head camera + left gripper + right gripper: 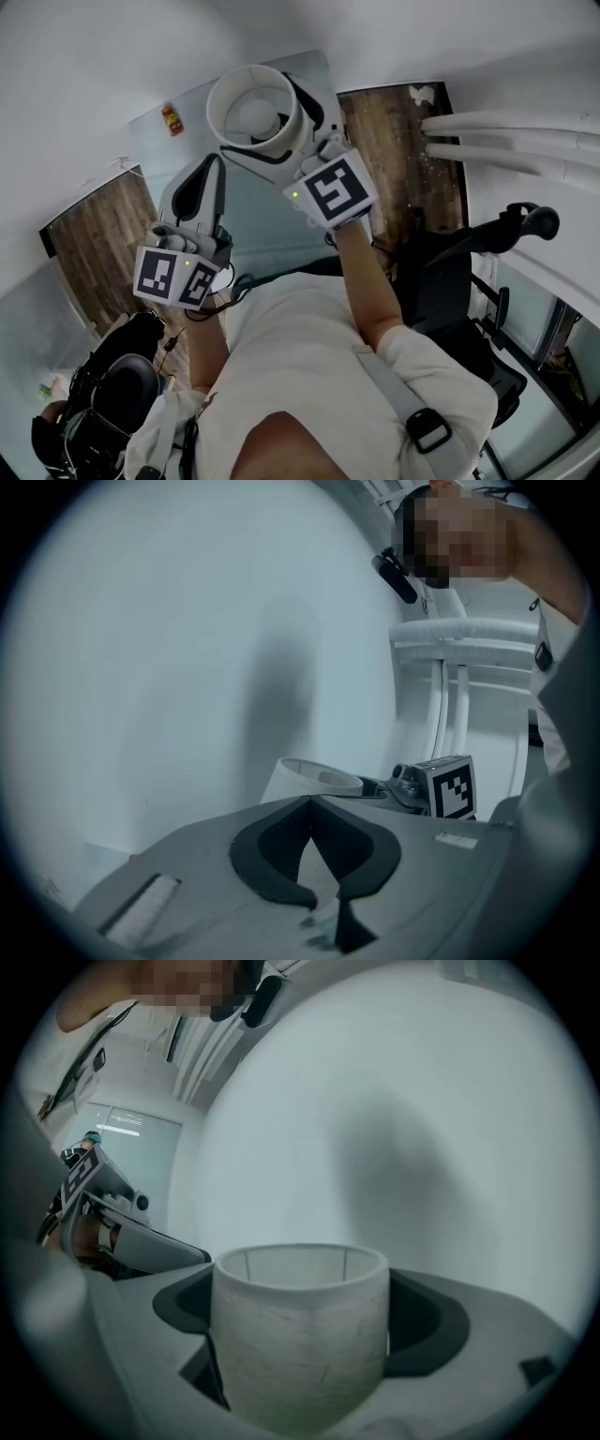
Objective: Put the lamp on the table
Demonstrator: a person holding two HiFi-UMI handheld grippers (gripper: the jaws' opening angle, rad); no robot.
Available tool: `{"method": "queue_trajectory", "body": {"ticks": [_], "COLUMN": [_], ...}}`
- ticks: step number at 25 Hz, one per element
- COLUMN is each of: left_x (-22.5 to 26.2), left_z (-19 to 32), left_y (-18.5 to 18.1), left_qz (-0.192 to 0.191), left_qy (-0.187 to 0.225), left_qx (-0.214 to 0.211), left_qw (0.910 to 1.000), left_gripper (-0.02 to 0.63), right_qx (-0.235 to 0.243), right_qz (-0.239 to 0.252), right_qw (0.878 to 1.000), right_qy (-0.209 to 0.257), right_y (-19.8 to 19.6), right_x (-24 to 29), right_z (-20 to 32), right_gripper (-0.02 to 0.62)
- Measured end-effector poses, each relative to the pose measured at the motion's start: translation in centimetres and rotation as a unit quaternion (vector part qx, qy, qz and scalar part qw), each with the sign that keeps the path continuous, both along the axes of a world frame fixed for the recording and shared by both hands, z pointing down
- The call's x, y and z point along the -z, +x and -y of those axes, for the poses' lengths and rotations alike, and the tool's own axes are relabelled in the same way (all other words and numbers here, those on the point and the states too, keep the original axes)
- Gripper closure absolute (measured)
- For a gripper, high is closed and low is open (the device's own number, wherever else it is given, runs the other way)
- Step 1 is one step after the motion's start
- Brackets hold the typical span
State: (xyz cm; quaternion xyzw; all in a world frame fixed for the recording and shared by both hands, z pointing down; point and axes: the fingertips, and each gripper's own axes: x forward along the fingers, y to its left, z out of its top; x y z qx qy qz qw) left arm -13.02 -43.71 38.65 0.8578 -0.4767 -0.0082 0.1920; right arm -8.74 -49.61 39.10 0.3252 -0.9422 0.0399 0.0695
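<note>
Before a plain white wall (159, 658), the right gripper (302, 1305) holds the white lamp (255, 111) aloft, fingers (427, 1321) wide around its shade. Just left of it, the left gripper (310, 803) has its fingers (267, 855) closed at the tips on nothing.

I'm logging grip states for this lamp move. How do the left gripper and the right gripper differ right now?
The right gripper has its jaws spread around the lamp, gripping its white shade. The left gripper has its jaws together, with nothing between them. In the head view the right gripper sits higher in frame than the left gripper. Both are grey, with dark-lined jaws.
</note>
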Motion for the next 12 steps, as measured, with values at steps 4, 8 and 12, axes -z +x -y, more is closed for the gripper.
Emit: {"method": "queue_trajectory", "body": {"ticks": [4, 8, 12], "left_x": [0.0, 0.0, 0.1], "left_z": [0.0, -0.1, -0.2], "left_y": [0.3, 0.5, 0.7], "left_qz": [-0.001, 0.000, 0.002], "left_qy": [0.000, -0.002, 0.000], "left_qx": [-0.002, -0.003, -0.007], "left_qw": [1.0000, 1.0000, 1.0000], "left_gripper": [0.604, 0.604, 0.604], "right_qx": [-0.003, -0.005, -0.005], "right_qz": [0.004, 0.008, 0.012], "right_qw": [1.000, 1.000, 1.000], "right_qy": [-0.002, -0.001, 0.000], "right_y": [0.5, 0.9, 1.1], "right_x": [0.0, -0.1, -0.1], "right_z": [0.2, 0.1, -0.1], "right_gripper": [0.069, 0.066, 0.064]}}
